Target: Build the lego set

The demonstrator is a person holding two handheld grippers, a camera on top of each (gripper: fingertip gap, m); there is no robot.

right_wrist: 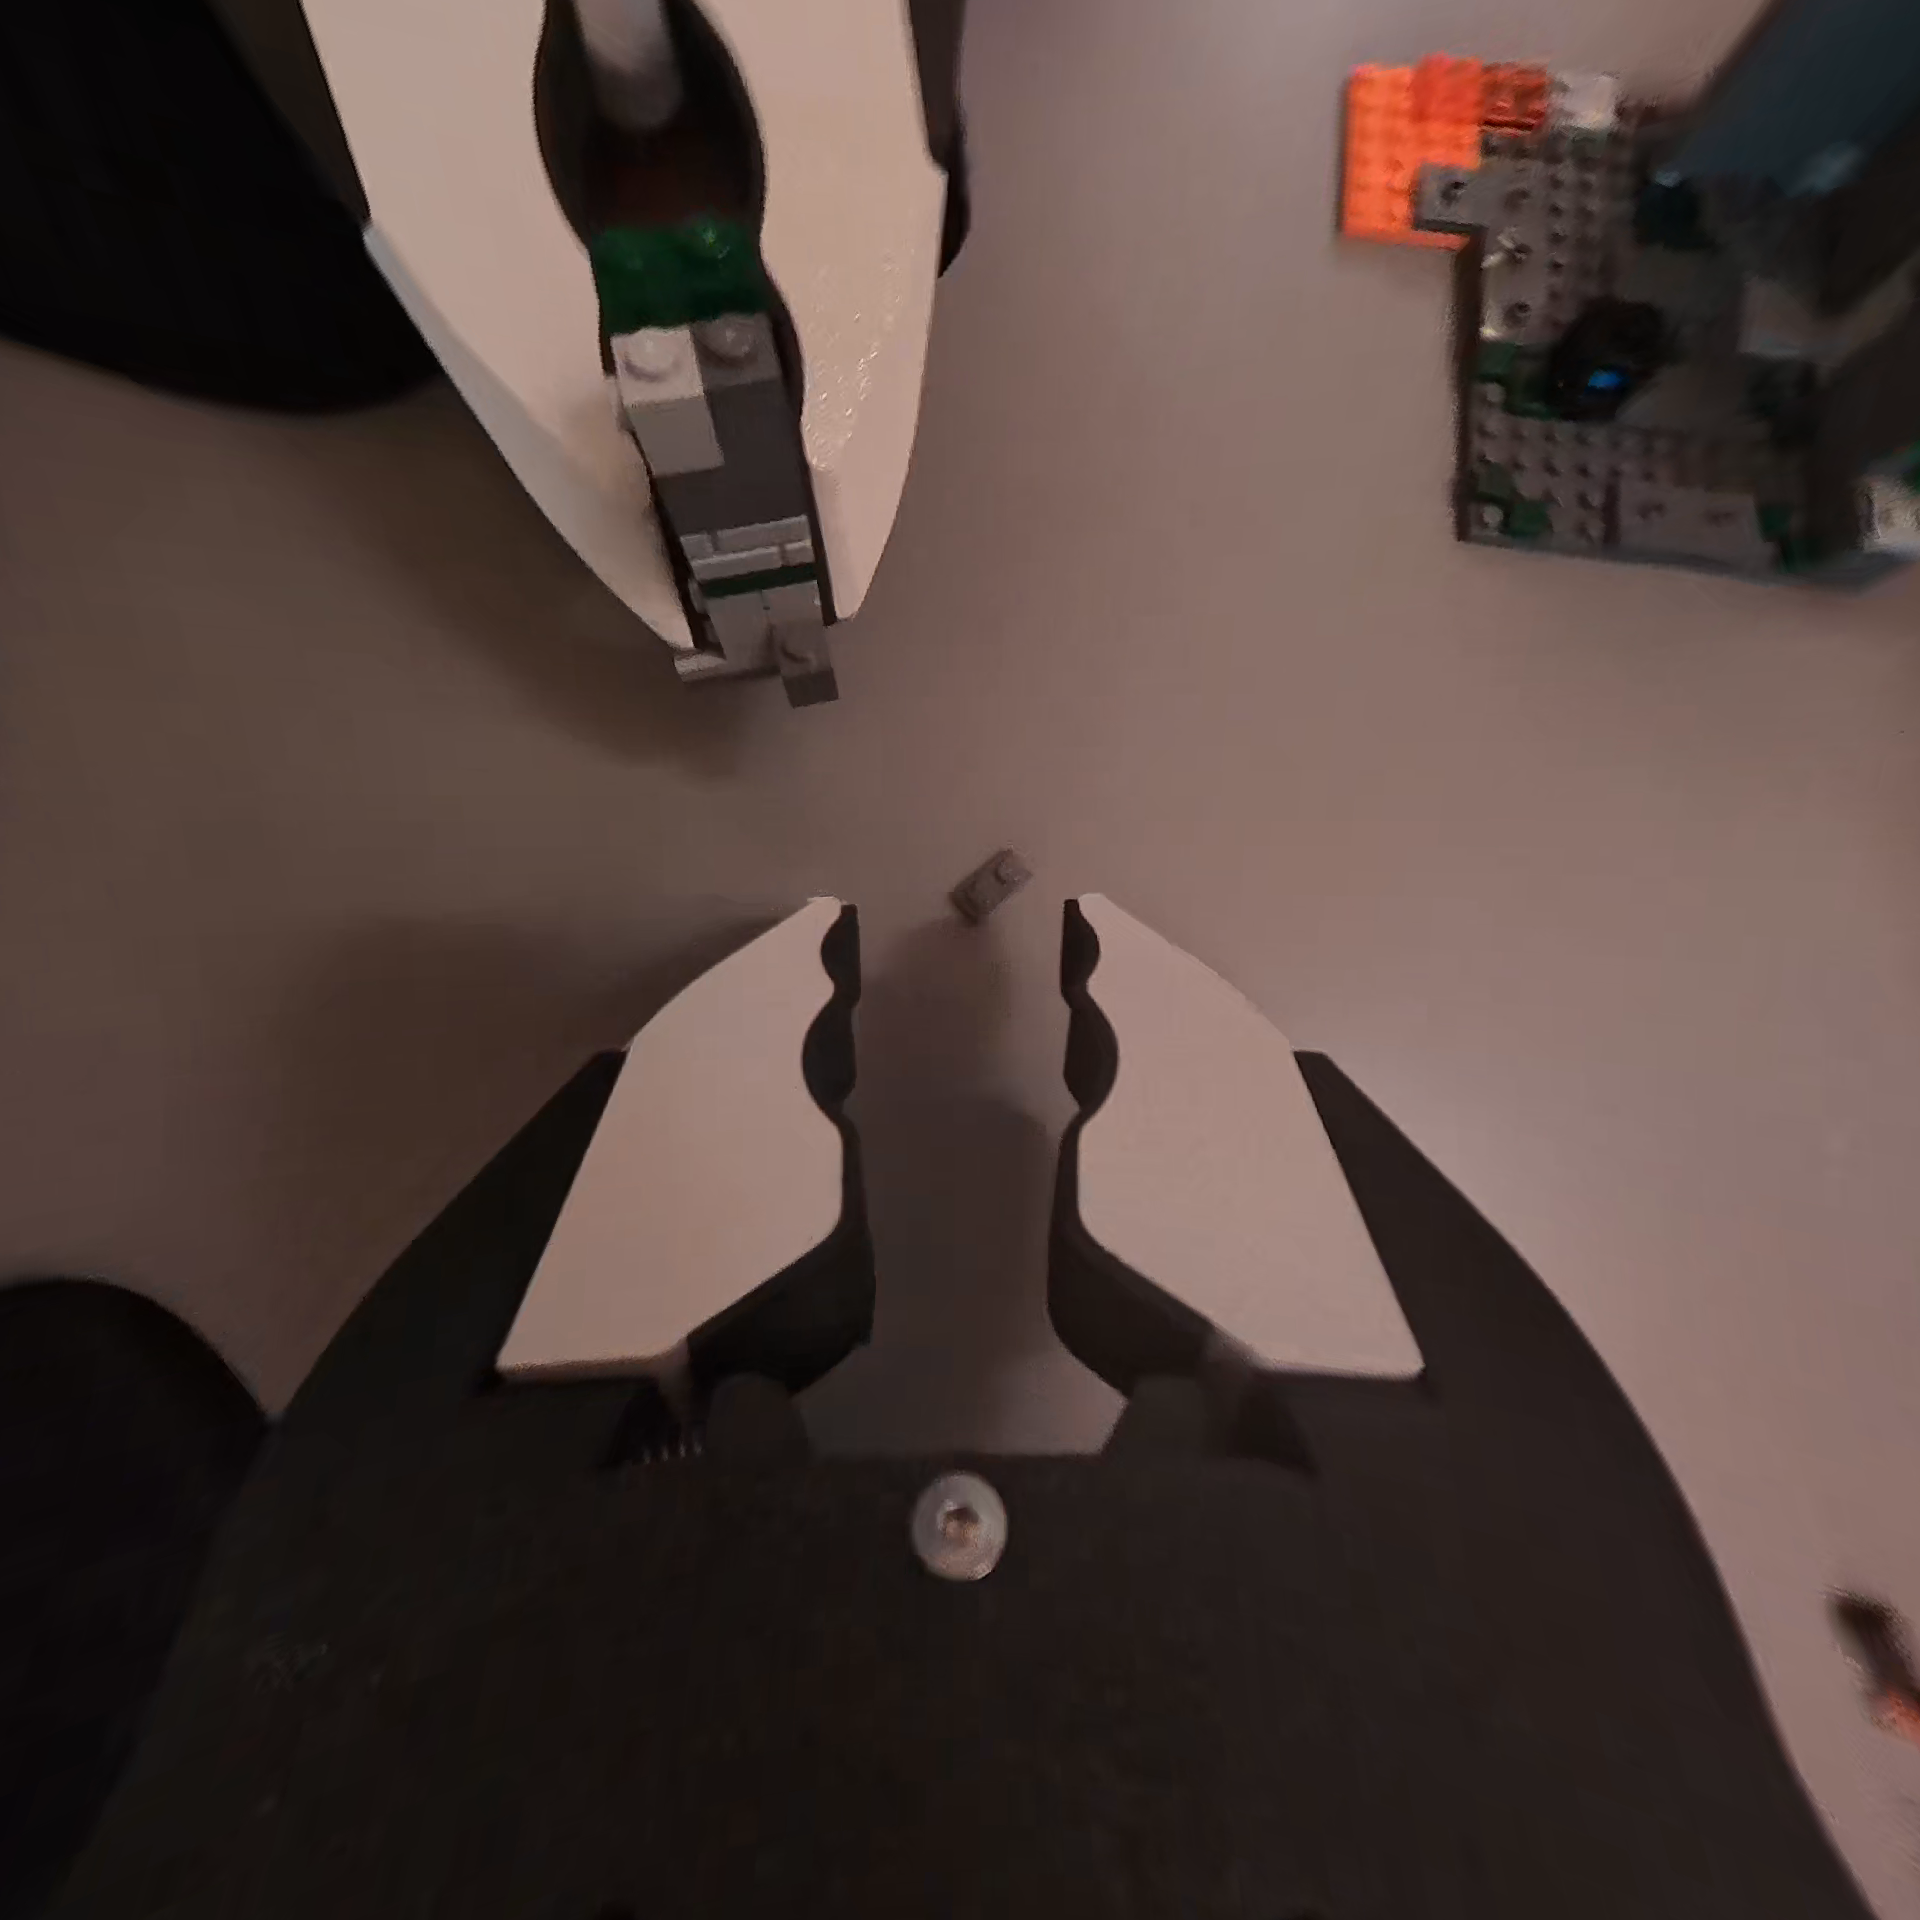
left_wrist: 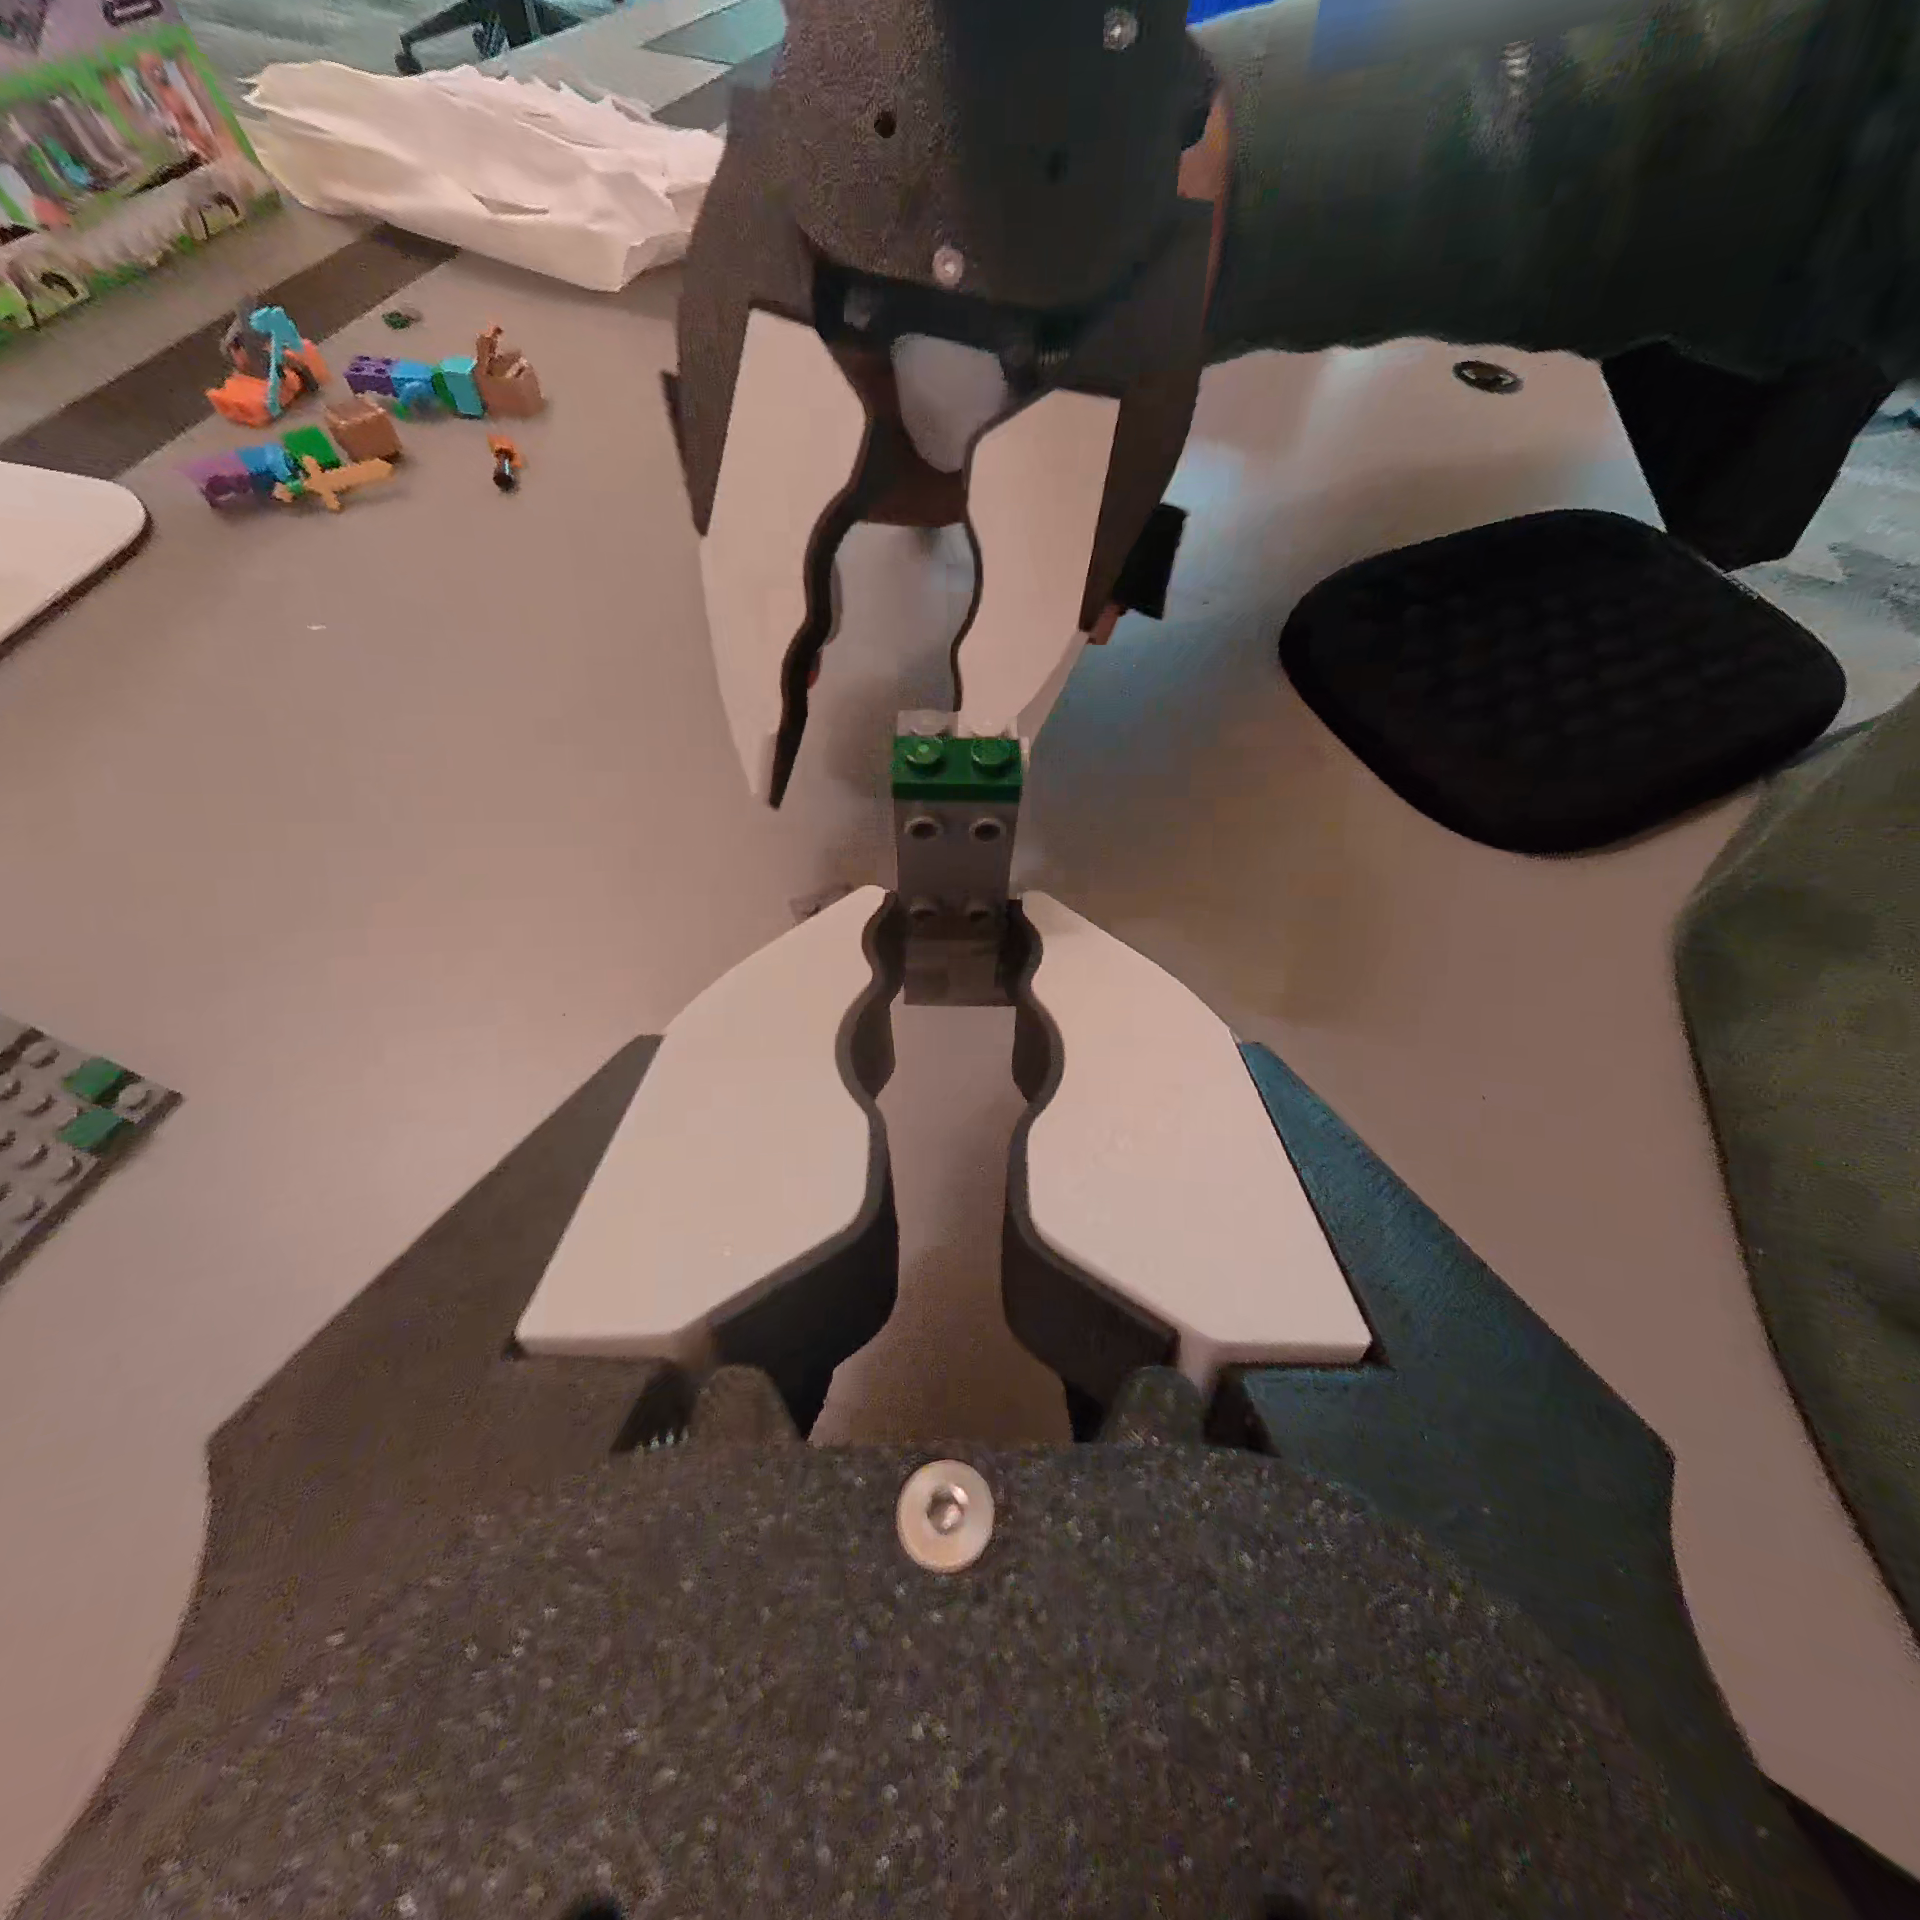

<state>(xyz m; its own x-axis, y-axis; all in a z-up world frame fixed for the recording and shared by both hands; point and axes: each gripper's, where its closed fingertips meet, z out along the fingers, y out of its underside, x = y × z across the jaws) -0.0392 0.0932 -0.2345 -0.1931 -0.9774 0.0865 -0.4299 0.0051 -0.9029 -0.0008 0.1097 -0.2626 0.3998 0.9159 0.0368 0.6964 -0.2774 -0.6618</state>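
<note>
My left gripper [left_wrist: 951, 914] is shut on a small grey lego column [left_wrist: 956, 842] with a green plate on top, held above the table. In the right wrist view the left gripper [right_wrist: 764, 634] holds the same column [right_wrist: 727, 457] at the upper left. My right gripper [right_wrist: 961, 909] is open and empty, pointing down at the table. A tiny grey plate [right_wrist: 992, 883] lies on the table just beyond its fingertips. In the left wrist view the right gripper [left_wrist: 883, 717] hangs open just behind the column.
A grey baseplate build [right_wrist: 1621, 416] with an orange plate [right_wrist: 1403, 145] sits at the upper right. Loose coloured figures [left_wrist: 353, 405], the set's box [left_wrist: 94, 156] and white paper bags [left_wrist: 488, 166] lie far left. A black pad [left_wrist: 1558, 675] lies right. A grey plate [left_wrist: 62, 1132] is at the left edge. About 5 cm separates my left fingertips from my right.
</note>
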